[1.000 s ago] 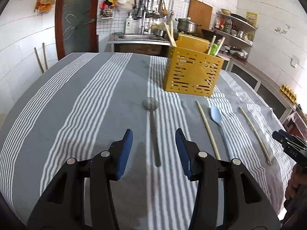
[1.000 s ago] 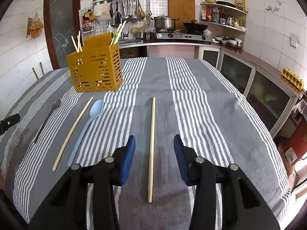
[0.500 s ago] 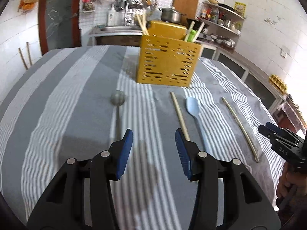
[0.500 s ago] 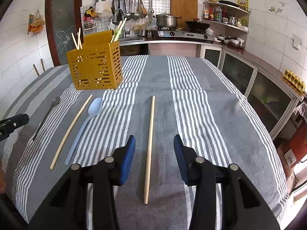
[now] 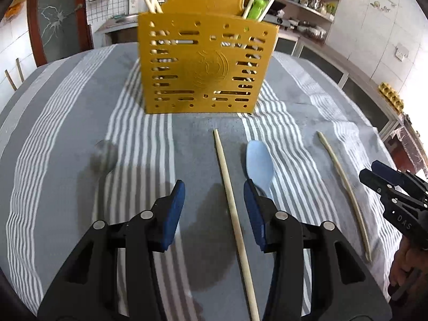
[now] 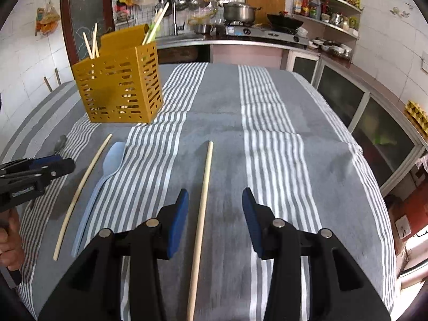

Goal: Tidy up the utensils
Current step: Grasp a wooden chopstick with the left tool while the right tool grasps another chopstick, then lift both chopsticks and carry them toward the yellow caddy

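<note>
A yellow slotted caddy (image 5: 206, 64) (image 6: 120, 88) stands on the striped cloth with chopsticks and a green utensil in it. In front lie a metal spoon (image 5: 103, 155), a straight chopstick (image 5: 230, 195), a pale blue spoon (image 5: 259, 160) and a curved chopstick (image 5: 345, 187). My left gripper (image 5: 214, 187) is open above the straight chopstick, which runs between its fingers untouched. My right gripper (image 6: 215, 195) is open over the other chopstick (image 6: 204, 187), nearer its left finger. Each gripper shows at the edge of the other's view (image 5: 374, 174) (image 6: 53, 165).
The grey-and-white striped cloth (image 6: 267, 147) covers the table, whose right edge drops off near low cabinets (image 6: 374, 123). A kitchen counter with a stove and a pot (image 6: 238, 12) runs behind. A person's hand (image 6: 8, 243) holds the left gripper's handle.
My left gripper has swung right and closer to the caddy, from over the metal spoon to over the straight chopstick. My right gripper has moved a little forward along its chopstick.
</note>
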A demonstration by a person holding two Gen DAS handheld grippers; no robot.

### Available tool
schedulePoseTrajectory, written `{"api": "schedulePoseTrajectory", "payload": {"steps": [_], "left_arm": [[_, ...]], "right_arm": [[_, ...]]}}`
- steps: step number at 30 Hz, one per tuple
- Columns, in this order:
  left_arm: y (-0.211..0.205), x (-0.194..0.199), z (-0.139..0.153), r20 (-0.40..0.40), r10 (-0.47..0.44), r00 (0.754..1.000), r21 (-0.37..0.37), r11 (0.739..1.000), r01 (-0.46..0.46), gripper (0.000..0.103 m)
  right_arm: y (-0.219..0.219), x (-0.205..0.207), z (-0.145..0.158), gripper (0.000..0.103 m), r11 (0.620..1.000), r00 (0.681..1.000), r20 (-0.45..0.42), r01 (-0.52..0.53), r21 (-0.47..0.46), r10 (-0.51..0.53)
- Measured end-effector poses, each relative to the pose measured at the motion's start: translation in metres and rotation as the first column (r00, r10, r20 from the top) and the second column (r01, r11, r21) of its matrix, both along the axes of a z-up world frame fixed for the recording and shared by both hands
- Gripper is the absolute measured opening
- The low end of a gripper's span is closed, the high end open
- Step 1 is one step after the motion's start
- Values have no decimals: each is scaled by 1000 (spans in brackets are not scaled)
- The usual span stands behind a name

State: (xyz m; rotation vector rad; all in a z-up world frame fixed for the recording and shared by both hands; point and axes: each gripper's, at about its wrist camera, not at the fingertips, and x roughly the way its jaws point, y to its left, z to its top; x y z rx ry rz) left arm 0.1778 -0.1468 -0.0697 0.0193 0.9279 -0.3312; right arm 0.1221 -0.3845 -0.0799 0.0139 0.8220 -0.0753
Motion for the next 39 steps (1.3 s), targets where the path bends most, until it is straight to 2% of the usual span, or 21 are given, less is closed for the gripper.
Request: {"api": "schedulePoseTrajectory", "payload": {"steps": [7, 10, 16, 19, 21, 23, 24, 26, 31, 34, 39], "left_arm": [[-12, 30, -17, -61, -16, 998, 18, 1000, 17, 40], [-18, 37, -22, -69, -23, 997, 50, 998, 26, 39], [-36, 47, -28, -65, -22, 998, 141, 989, 31, 31], [-46, 46, -30, -45, -21, 999, 185, 982, 29, 24], [-49, 48, -31, -39, -21, 999, 193, 981, 28, 18], [-48, 51, -30, -44, -17, 999, 186, 982, 25, 6], [-48, 53, -29, -48, -16, 999, 179, 984, 24, 4], [-44, 56, -27, -63, -16, 998, 151, 988, 25, 4], [-25, 54, -14, -65, -23, 998, 52, 998, 26, 4], [-14, 45, 6, -14, -30, 999, 3, 1000, 30, 4], [1, 30, 42, 74, -21, 997, -39, 999, 24, 4]], "right_arm": [[11, 34, -13, 41, 1000, 998, -67, -21, -8, 21], [13, 41, -17, 41, 1000, 996, -87, -12, -9, 11], [16, 52, -26, 40, 1000, 990, -139, -8, -20, 5], [16, 56, -31, 37, 1000, 986, -169, -14, -18, 10], [16, 61, -32, 27, 1000, 984, -178, -14, -4, 13], [15, 64, -32, 16, 1000, 983, -183, -16, 5, 17], [15, 65, -31, 10, 1000, 982, -185, -18, 10, 19], [12, 66, -29, 6, 1000, 982, -188, -15, 24, 19], [5, 62, -15, 6, 997, 991, -136, -2, 72, 12], [3, 49, 8, 6, 992, 999, -40, -15, 122, 20], [6, 27, 44, 6, 990, 997, 64, -45, 133, 36]]}}
